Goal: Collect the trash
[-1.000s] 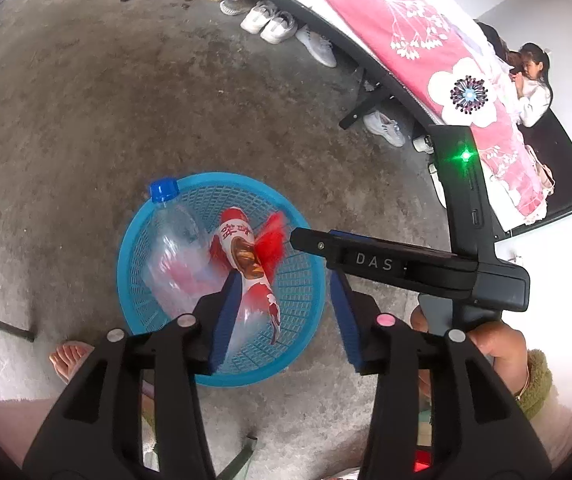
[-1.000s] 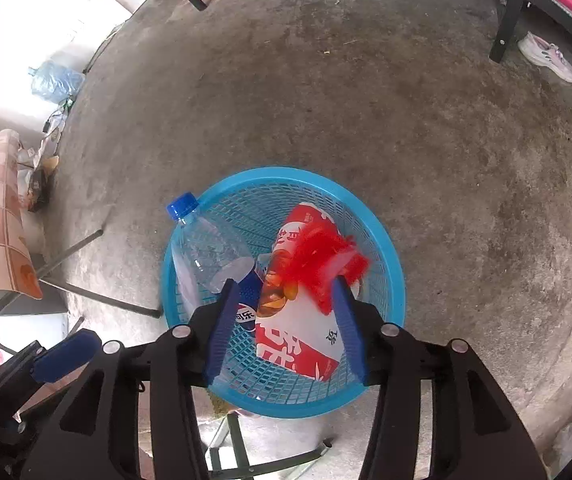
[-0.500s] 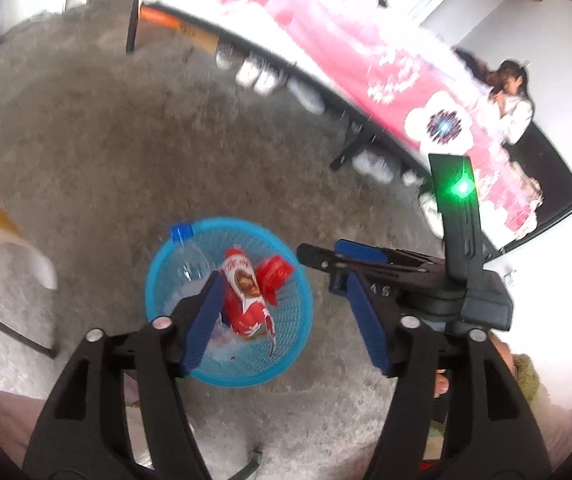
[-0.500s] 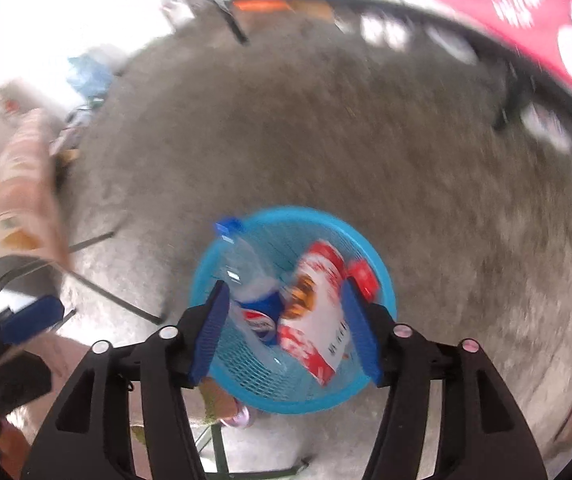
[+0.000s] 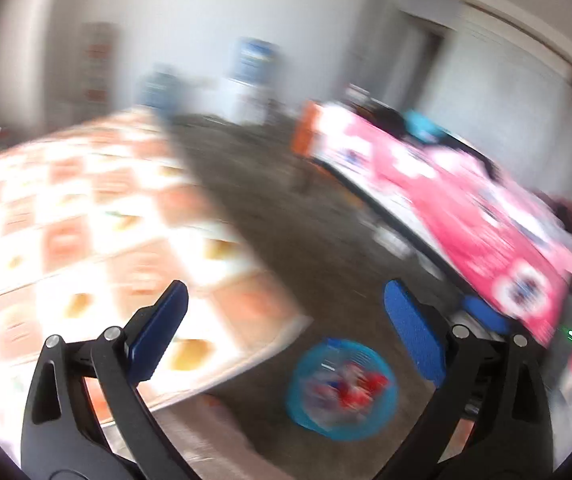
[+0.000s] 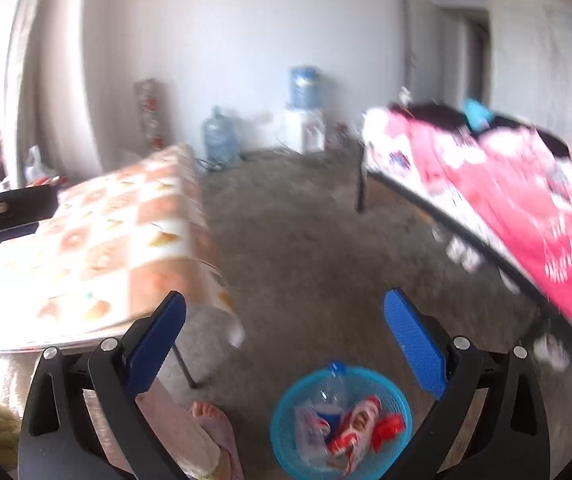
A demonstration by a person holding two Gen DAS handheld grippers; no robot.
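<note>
A round blue mesh basket [image 6: 398, 396] [image 5: 298, 372] stands on the concrete floor far below both grippers. It holds a clear plastic bottle [image 6: 332, 394] with a blue cap, a red and white wrapper [image 6: 356, 426] and a small red packet [image 6: 390, 428]. In the blurred left wrist view the trash [image 5: 346, 388] is a red and white smear. My left gripper [image 5: 284, 314] and my right gripper [image 6: 284, 316] are both high above the basket, jaws opening wide, nothing between the blue pads.
A table with an orange and white checked cloth [image 6: 98, 248] fills the left. A bed with a pink flowered cover [image 6: 526, 200] runs along the right. A water dispenser [image 6: 304, 116] and a spare jug [image 6: 218, 140] stand at the far wall. A bare foot [image 6: 208, 412] is near the basket.
Both grippers have risen well above the basket and tilted up toward the room, and their jaws have spread wide. The basket has shrunk to the bottom of both views.
</note>
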